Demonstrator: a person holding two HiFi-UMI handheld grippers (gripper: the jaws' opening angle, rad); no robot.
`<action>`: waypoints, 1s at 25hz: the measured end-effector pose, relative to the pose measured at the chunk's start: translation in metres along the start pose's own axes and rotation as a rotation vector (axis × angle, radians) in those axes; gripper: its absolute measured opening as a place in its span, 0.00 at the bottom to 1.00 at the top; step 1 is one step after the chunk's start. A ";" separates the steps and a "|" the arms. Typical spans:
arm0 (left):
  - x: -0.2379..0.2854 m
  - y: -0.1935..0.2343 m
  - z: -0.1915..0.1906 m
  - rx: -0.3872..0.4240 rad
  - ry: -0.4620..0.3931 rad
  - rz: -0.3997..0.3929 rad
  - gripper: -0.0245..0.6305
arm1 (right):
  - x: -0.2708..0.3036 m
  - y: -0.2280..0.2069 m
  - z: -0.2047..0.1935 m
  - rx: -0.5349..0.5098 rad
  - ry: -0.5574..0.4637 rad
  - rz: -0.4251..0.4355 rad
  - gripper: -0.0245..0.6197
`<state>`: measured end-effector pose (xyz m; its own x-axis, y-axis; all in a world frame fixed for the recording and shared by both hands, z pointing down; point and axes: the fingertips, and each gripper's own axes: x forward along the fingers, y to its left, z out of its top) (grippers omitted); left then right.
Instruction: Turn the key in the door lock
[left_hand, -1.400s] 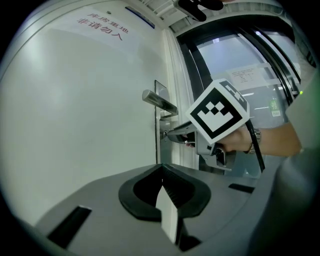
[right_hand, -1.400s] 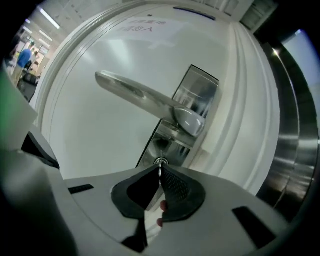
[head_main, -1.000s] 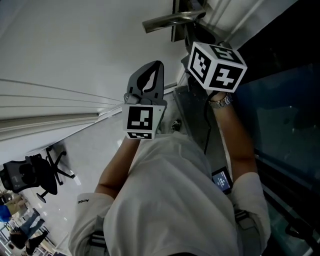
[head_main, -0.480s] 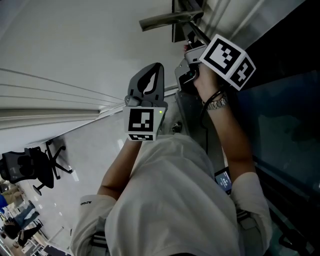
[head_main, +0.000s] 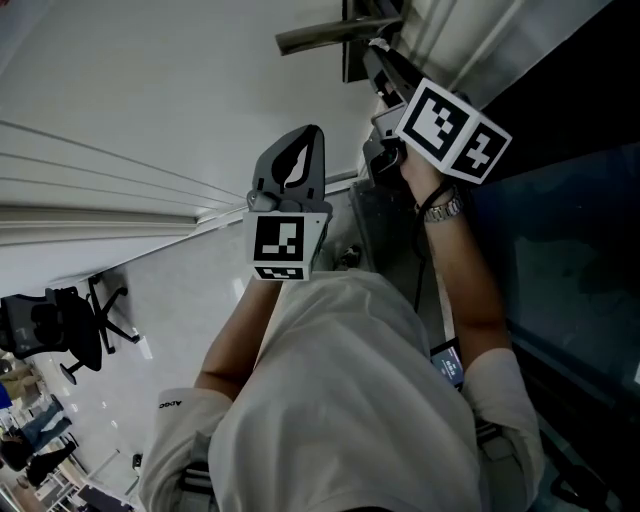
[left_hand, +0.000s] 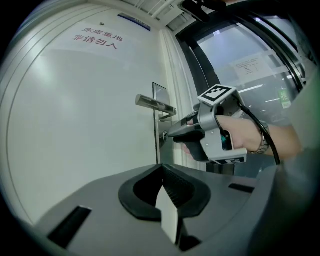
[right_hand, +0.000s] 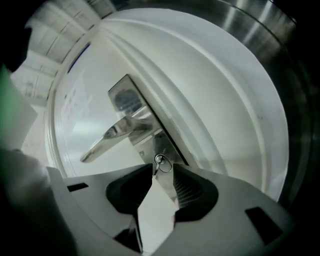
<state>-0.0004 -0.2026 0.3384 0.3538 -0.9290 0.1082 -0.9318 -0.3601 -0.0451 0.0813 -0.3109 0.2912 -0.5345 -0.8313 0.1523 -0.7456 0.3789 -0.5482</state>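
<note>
Below the door handle (right_hand: 112, 132), the key (right_hand: 159, 161) sits in the lock, apparently pinched by the narrowed jaws of the right gripper (right_hand: 161, 169). The left gripper (left_hand: 161, 170) hangs near, closed and empty. Risk: a shallow pinch may slip or catch only the ring. The keyhole is hidden and pad contact is uncertain.

1. A black office chair (head_main: 60, 335) stands at the far left on a glossy pale floor (head_main: 190, 290).
2. A dark glass panel (head_main: 570, 230) fills the right side.
3. A paper notice (left_hand: 248, 64) hangs on that glass.
4. A small lit screen (head_main: 447, 362) shows near the person's white shirt (head_main: 340, 400), on its right.
</note>
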 end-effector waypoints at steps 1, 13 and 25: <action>0.001 0.000 0.001 0.001 0.000 0.001 0.05 | -0.002 0.002 0.001 -0.114 0.002 -0.009 0.22; -0.001 0.000 -0.011 -0.002 0.016 0.016 0.05 | -0.004 0.018 -0.017 -1.401 0.075 -0.140 0.28; -0.004 0.001 -0.013 -0.006 0.019 0.037 0.05 | 0.013 0.017 -0.019 -1.995 0.082 -0.250 0.27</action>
<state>-0.0034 -0.1978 0.3510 0.3175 -0.9399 0.1259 -0.9448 -0.3249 -0.0432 0.0543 -0.3073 0.2999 -0.3397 -0.9318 0.1276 -0.0717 0.1609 0.9844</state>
